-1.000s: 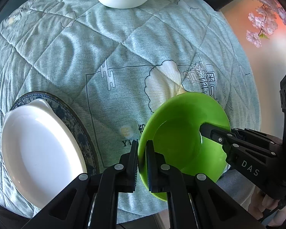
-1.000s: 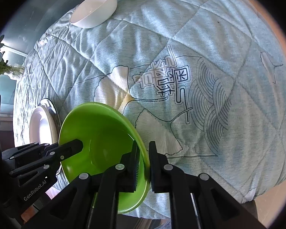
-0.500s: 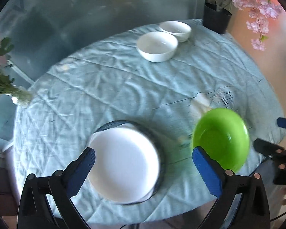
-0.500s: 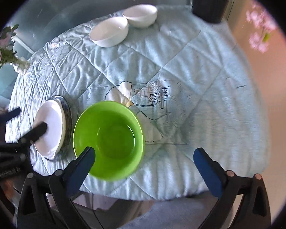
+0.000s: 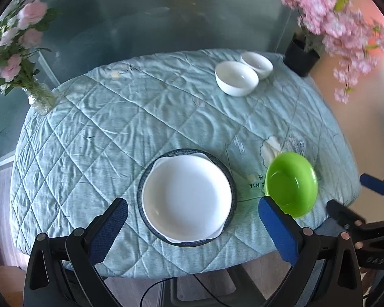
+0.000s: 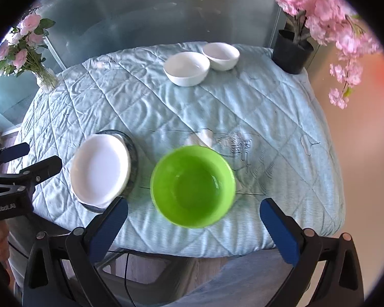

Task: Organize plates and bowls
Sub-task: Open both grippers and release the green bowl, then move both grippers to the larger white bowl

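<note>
Both grippers released, nothing held: left gripper [image 5: 192, 220] above the white plate [image 5: 187, 197], right gripper [image 6: 193, 220] above the green bowl [image 6: 193, 185]. Green bowl sits on the surface [image 5: 115, 133] near its front edge, just right of the white plate, which lies on a dark-rimmed plate [image 5: 231, 176]. Two white bowls [image 6: 187, 68] touch at the far side.

light: soft daylight is filling both views, warm orange glowing at right | shadows: faint | blur: pink blossoms [image 5: 327, 12] are smearing, green bowl [image 6: 192, 186] edge softening | distortion: fisheye is bending the table [image 6: 281, 117], black vignette ringing corners
</note>
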`<act>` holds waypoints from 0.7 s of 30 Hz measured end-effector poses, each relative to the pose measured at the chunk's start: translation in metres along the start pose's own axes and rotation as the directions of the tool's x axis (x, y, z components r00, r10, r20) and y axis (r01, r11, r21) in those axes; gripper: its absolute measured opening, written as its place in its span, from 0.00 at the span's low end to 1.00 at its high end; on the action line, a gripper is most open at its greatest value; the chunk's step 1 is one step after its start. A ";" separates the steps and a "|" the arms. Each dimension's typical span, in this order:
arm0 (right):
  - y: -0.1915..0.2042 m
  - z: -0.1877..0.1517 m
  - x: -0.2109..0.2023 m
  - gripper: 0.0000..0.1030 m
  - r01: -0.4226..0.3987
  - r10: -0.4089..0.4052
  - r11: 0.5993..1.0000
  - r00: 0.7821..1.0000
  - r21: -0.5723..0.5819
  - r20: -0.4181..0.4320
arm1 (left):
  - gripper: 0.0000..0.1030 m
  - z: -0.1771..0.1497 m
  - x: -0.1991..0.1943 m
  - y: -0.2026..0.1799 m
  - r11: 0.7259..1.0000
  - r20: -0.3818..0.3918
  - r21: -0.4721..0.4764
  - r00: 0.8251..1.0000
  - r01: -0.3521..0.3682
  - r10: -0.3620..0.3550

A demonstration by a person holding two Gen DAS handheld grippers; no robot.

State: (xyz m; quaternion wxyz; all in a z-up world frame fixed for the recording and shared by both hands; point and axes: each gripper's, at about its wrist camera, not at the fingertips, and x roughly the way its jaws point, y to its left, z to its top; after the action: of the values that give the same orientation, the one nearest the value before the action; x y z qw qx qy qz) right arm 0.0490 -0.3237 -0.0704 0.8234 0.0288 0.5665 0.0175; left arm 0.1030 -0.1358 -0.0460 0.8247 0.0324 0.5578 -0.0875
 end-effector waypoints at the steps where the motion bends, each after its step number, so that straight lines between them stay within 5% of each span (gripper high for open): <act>1: 0.006 0.001 -0.001 0.99 0.001 -0.001 1.000 1.000 -0.010 -0.001 | 0.99 0.001 -0.003 0.003 1.000 0.001 -0.005 1.000 0.003 -0.003; 11: 0.016 0.014 -0.002 0.99 0.020 -0.021 1.000 1.000 -0.014 -0.002 | 0.99 0.023 -0.001 0.011 1.000 -0.005 0.010 1.000 0.005 -0.005; 21: -0.013 0.061 0.017 0.99 0.065 -0.065 0.997 0.998 -0.038 -0.022 | 0.99 0.108 0.027 0.002 0.995 -0.015 0.086 0.998 0.058 -0.057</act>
State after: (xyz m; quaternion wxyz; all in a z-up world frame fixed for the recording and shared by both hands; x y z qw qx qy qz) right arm 0.1117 -0.3370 -0.0658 0.8174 -0.0051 0.5761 0.0015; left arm 0.2118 -0.1536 -0.0305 0.8162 0.0527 0.5593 -0.1350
